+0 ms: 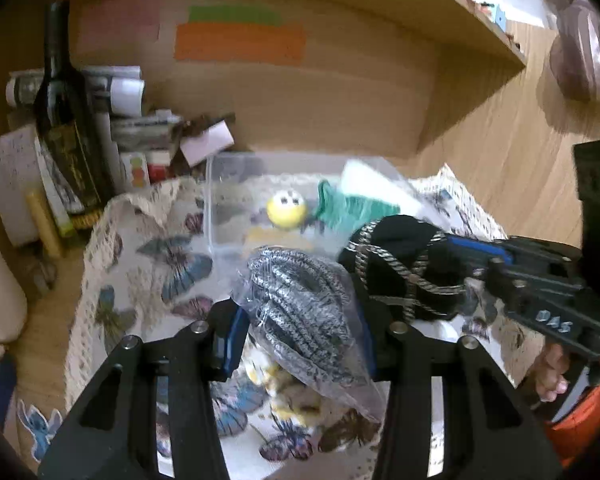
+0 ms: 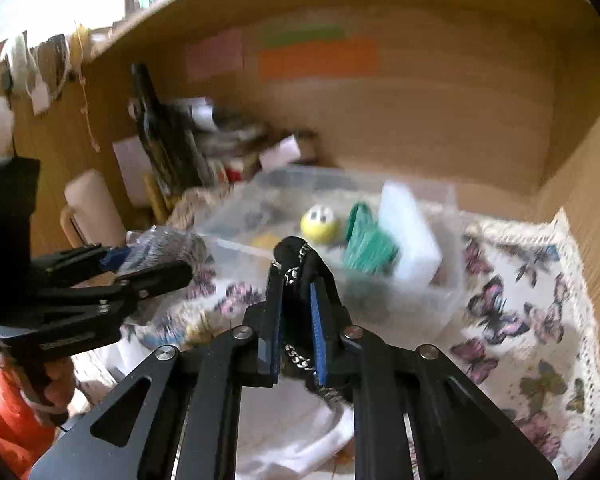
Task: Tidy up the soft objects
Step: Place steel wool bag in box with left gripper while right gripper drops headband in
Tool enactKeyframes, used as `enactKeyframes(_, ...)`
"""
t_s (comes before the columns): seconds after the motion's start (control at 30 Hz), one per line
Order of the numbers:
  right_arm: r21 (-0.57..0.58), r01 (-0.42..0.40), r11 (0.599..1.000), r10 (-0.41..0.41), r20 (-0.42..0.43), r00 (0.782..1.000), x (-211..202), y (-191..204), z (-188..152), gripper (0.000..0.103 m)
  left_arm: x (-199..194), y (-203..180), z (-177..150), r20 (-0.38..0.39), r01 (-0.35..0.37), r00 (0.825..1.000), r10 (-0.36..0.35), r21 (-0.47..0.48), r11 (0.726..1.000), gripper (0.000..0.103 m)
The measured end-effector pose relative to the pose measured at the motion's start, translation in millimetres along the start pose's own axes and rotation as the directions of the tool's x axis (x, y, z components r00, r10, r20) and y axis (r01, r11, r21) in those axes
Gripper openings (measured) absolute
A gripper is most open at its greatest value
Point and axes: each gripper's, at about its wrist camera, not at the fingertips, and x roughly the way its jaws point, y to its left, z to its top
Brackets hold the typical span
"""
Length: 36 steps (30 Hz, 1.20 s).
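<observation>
My left gripper point(image 1: 300, 320) has its jaws clamped on a clear bag of grey cord point(image 1: 304, 304), held above the butterfly cloth point(image 1: 140, 248) — my right gripper point(image 2: 296, 312) pinches a black pouch with a chain point(image 2: 304, 264). Both hover just before the clear plastic box point(image 2: 440, 280), which holds a yellow ball point(image 2: 320, 224), green fabric point(image 2: 368, 248) and a white block point(image 2: 410, 232).

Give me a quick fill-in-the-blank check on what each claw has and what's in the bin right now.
1. The left claw is shut on a bagged bundle of ____ cord.
2. The right claw grips a ____ pouch with a chain on it.
3. The clear bin holds a round ____ toy with eyes, next to a green item.
4. The bin stands on a cloth printed with ____.

Missing words: grey; black; yellow; butterflies
</observation>
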Motion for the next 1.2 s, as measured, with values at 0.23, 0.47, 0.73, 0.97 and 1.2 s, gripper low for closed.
enactKeyframes(0.23, -0.012, 0.019, 1.0, -0.018, 0.117, 0.993, -16, 0, 32, 0.011, 0, 8, 29, 0.043, -0.014, 0.999, 0.014, 0.008, 1.0, 0.046)
enactKeyframes(0.47, -0.039, 0.04, 0.998, -0.032, 0.189, 0.981, -11, -1, 69, 0.011, 12, 15, 53, 0.06, -0.04, 0.997, 0.039, 0.016, 0.999, 0.046)
enactKeyframes(0.73, -0.018, 0.024, 1.0, -0.022, 0.133, 0.991, 37, -14, 84, 0.011, 51, 22, 72, 0.013, -0.065, 0.998, 0.065, 0.035, 0.997, 0.046)
enactKeyframes(0.97, -0.044, 0.043, 0.998, -0.045, -0.046, 0.998, 92, -19, 60, 0.011, 99, 18, 71, -0.106, -0.046, 0.993, 0.055, 0.08, 0.996, 0.046)
enactKeyframes(1.2, -0.093, 0.066, 0.993, -0.08, -0.161, 0.984, 115, -24, 41, 0.011, 128, 10, 63, -0.158, -0.037, 0.986, 0.053, 0.105, 0.994, 0.046)
